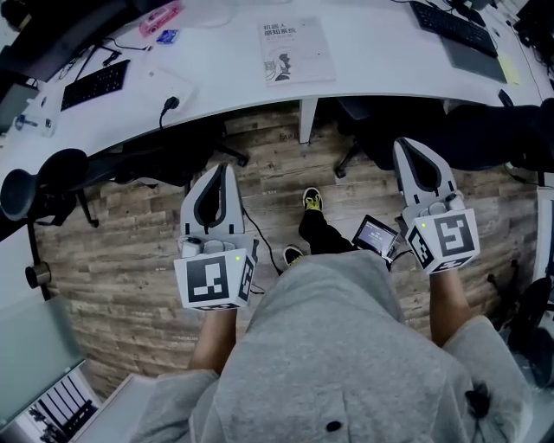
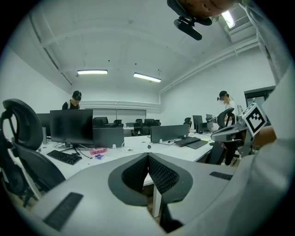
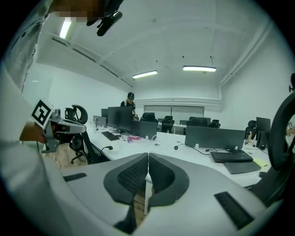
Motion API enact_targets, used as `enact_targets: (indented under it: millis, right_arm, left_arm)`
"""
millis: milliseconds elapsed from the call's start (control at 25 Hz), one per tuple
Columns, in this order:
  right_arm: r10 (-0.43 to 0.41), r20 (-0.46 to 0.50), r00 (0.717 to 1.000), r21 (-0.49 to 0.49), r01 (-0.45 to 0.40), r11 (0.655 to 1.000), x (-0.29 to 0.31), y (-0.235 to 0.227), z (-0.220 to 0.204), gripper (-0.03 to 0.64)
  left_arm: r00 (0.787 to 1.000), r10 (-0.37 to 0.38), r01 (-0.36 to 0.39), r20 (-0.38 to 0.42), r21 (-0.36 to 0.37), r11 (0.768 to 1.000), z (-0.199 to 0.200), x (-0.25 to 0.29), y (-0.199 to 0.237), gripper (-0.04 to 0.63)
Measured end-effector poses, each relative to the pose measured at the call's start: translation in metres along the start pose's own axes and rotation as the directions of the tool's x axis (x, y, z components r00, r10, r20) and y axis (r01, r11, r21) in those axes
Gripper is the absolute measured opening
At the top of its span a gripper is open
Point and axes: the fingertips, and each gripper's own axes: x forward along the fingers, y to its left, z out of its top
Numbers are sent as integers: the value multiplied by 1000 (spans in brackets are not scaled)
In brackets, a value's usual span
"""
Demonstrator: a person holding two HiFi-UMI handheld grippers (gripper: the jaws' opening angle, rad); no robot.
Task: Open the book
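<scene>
A thin white book (image 1: 296,50) lies closed on the white desk (image 1: 372,60), its cover up, at the far middle of the head view. My left gripper (image 1: 226,170) hangs over the wooden floor, short of the desk's front edge and left of the book, with its jaws together and nothing between them. My right gripper (image 1: 403,144) is at the right, its tip close to the desk's edge, also shut and empty. Each gripper view shows its own dark ribbed pads (image 2: 148,173) (image 3: 147,174) meeting at the tip. The book is not visible in either gripper view.
Black keyboards (image 1: 95,83) (image 1: 454,26) lie on the desk at left and right. A pink object (image 1: 161,17) and a cable plug (image 1: 170,105) sit at the left. Office chairs (image 1: 52,182) stand under the desk. Other people (image 2: 75,99) stand at far desks with monitors (image 2: 71,126).
</scene>
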Motion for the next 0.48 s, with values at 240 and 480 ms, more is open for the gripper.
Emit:
enact_targets:
  millis: [240, 480]
  right_arm:
    - [25, -1, 1000, 53, -25, 998, 39, -19, 8, 26]
    - [55, 5, 998, 86, -56, 995, 71, -27, 17, 26]
  left_arm:
    - [1000, -13, 13, -20, 9, 1000, 11, 46, 4, 9]
    - [1000, -3, 3, -26, 14, 1000, 23, 74, 12, 9]
